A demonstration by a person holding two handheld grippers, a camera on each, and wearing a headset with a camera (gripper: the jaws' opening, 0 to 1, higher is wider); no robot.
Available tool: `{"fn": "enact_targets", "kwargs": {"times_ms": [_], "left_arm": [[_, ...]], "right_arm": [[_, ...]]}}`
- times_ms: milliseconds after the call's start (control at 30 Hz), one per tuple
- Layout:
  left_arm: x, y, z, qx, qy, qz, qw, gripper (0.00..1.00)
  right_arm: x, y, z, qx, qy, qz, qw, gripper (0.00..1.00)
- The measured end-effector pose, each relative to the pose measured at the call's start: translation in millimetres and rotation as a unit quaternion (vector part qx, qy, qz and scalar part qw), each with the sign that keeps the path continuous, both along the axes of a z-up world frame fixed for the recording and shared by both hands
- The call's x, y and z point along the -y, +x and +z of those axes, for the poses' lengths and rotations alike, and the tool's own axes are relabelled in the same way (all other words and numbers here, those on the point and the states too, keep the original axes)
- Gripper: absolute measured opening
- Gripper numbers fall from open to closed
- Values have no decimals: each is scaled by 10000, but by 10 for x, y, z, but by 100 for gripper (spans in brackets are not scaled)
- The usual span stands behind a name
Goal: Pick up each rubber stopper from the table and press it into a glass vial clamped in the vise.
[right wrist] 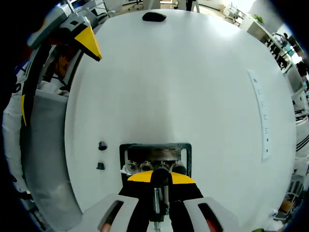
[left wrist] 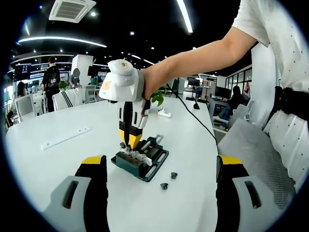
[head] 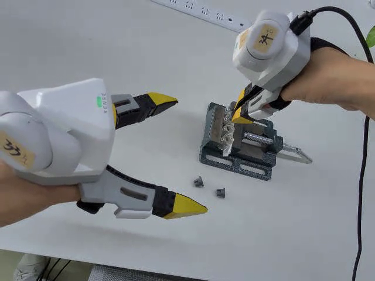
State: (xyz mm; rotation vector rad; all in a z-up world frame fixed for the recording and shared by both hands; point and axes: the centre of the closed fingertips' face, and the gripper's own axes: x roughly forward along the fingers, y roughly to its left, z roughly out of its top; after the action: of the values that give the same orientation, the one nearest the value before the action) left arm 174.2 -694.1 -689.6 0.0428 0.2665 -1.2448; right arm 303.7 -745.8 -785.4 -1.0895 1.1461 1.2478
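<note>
**Head view:** left tongs (head: pixel 190 155) gape wide, empty; right tongs (head: pixel 235 117) stand over the vise (head: pixel 240 159).
**Left gripper view:** two loose stoppers (left wrist: pixel 174 175) lie on the surface (left wrist: pixel 188 145) beside the vise.
**Right gripper view:** right tongs pinch a rubber stopper (right wrist: pixel 161 176) above the glass vials (right wrist: pixel 145 167).

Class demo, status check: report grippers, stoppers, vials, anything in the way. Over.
Left gripper open, hovering beside vise. Right gripper shut on stopper over clamped vials. Two stoppers loose on table. Nothing in the way.
</note>
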Motion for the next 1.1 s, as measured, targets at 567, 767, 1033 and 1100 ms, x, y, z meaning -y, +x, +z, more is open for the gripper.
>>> {"fn": "enact_targets", "kwargs": {"times_ms": [567,767,1033,1100], "left_arm": [[-2,2,-6,-22,-32,8,10000,92],[5,-1,-3,-20,-36,-4,10000,92],[-2,-4,-5,-24,-40,3,10000,91],[-2,-8,-10,-38,-38,0,10000,91]], "right_arm": [[-14,25,-6,-14,156,-72,9999,8],[-9,6,-2,-12,180,-90,9998,9],[-19,-16,-1,-18,239,-168,9996,9],[-15,1,-6,31,240,-153,9996,8]]}}
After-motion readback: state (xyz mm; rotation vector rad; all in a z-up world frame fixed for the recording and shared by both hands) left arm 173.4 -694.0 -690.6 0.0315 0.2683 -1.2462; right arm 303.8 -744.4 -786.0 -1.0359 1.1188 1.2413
